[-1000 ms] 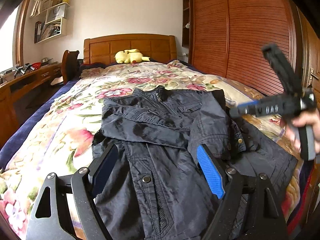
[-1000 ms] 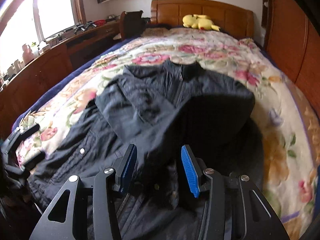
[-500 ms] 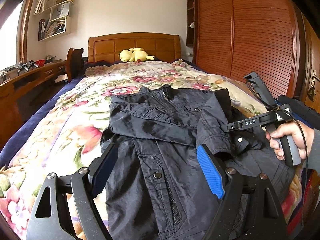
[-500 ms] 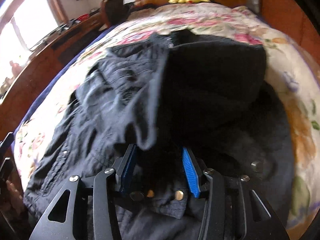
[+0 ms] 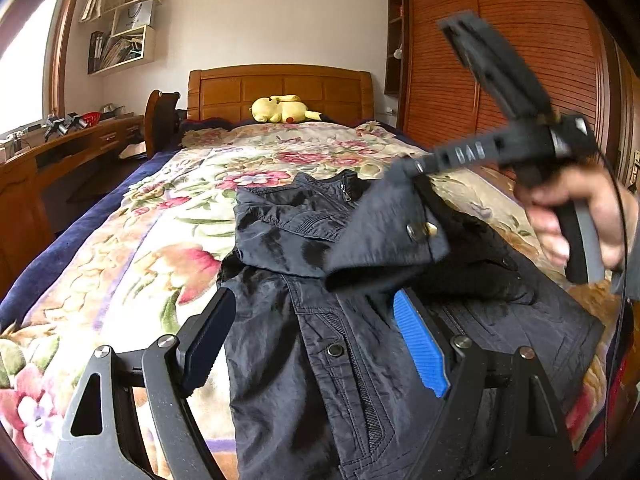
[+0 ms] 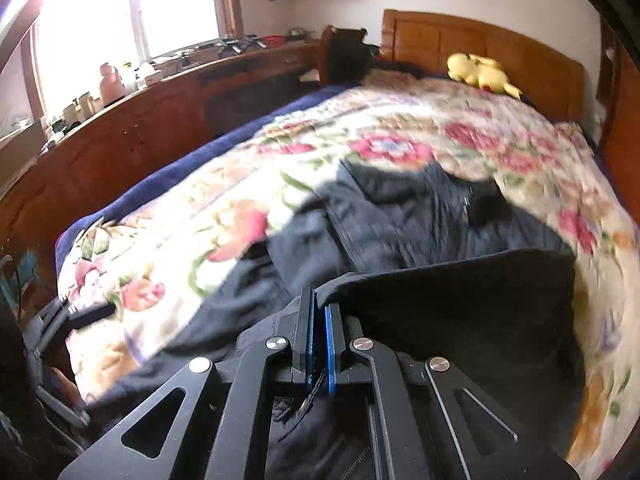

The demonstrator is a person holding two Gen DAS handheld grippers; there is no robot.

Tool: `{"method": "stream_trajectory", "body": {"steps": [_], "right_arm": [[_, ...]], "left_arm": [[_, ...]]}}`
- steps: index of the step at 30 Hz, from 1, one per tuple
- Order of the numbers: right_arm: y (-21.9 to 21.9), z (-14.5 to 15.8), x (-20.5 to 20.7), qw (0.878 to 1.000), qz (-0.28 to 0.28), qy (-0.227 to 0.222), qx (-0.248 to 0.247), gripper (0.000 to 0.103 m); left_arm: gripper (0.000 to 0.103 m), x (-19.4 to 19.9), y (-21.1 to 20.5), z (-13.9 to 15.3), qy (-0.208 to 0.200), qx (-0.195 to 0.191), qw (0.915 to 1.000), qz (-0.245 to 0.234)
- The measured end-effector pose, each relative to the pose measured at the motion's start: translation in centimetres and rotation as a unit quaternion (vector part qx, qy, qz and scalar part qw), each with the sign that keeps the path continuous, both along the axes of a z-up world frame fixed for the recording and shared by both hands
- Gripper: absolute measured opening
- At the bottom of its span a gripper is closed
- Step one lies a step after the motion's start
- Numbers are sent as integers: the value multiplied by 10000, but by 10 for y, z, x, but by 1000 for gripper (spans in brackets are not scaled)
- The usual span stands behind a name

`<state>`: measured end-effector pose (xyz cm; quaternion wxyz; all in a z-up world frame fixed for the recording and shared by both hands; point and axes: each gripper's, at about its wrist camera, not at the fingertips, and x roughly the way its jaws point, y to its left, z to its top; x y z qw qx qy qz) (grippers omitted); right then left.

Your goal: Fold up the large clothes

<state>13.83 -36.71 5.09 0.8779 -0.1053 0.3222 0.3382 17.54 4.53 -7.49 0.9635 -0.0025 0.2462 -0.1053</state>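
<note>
The dark jacket (image 5: 320, 280) lies spread on the flowered bed (image 5: 160, 240). The left gripper (image 5: 316, 344) hovers over its front, jaws wide with nothing between them. Only this view shows the right gripper (image 5: 416, 168) lifting the cuffed sleeve (image 5: 392, 232). The right wrist view shows its jaws just closed, pinching that sleeve's edge.

- A bed (image 5: 120, 264) with a floral cover and a wooden headboard (image 5: 280, 84) stands against a pale wall (image 5: 260, 20).
- Wooden wardrobe doors (image 5: 440, 80) line one side.
- A bright window (image 6: 120, 20) lights a long wooden worktop (image 6: 140, 128).
- A wall shelf (image 5: 124, 44) holds books.
</note>
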Motion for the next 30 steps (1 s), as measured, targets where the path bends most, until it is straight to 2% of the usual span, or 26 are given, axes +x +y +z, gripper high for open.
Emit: {"method": "stream_trajectory", "body": {"steps": [3,6,8,14,20,23,28,30], "right_arm": [[10,10,-1,9998,118,-94,114,5],[5,6,-9,9996,144,-68,239,20],[-3,1,-10,9997,22,-9,232,28],[-45,-15,-23,9986,-471,25,255,36],[-114,-69,-45,9924,-1207,-1,-242,37],[-143,-99,-45,9879,-1498,195,-361,37],[-161,-143,-35,9815,-1750,113,-768,37],[-166,-163,-26,9813,-1779,264,-691,37]], "left_arm": [[82,0,-1,-1,1,31,10000,-18],[82,1,-1,-3,21,50,10000,-22],[82,2,-1,-3,38,44,10000,-17],[82,2,-3,-5,70,86,9999,-42],[82,6,-10,-7,129,119,9998,-96],[82,8,-13,-9,166,136,9997,-126],[82,9,-23,-11,184,306,9992,-151],[82,11,-27,-12,235,433,9986,-185]]}}
